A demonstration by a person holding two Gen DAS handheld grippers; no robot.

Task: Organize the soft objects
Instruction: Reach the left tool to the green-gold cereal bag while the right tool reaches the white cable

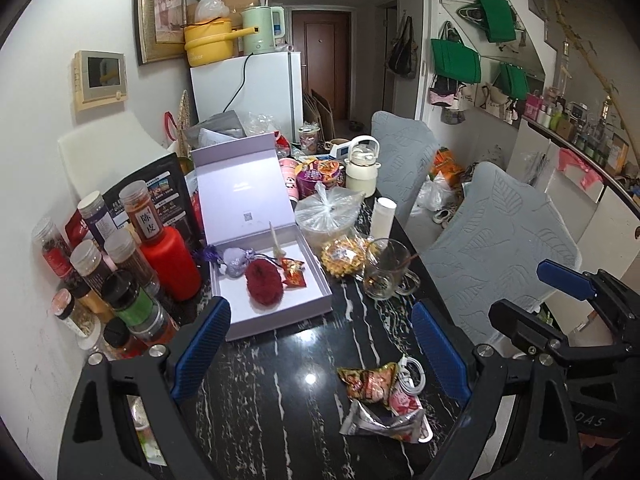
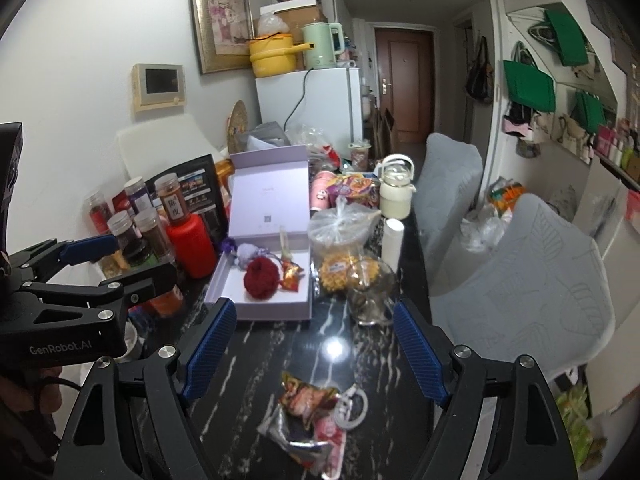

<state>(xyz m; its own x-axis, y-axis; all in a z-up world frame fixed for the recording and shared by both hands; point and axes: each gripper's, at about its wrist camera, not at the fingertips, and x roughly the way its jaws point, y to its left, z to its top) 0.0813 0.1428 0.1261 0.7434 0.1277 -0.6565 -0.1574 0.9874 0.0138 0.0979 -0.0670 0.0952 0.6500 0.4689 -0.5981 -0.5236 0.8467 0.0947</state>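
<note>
Both grippers hover over a black marbled table (image 1: 280, 380), jaws spread wide and empty. The left gripper (image 1: 320, 344) and right gripper (image 2: 316, 348) frame a heap of snack packets (image 1: 376, 396) at the near edge. Farther back, an open white box (image 1: 276, 280) holds a red pompom (image 1: 265, 280), a grey pouch (image 1: 236, 262) and a small packet (image 1: 294, 274).

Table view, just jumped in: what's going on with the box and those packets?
A person holds two grippers over the dark marble table. Both the left gripper and the right gripper are open and empty. The open white box already holds a red pom-pom, a grey pouch and a small red packet. A pile of snack packets lies loose between the right gripper's fingers, not yet picked up.
</note>
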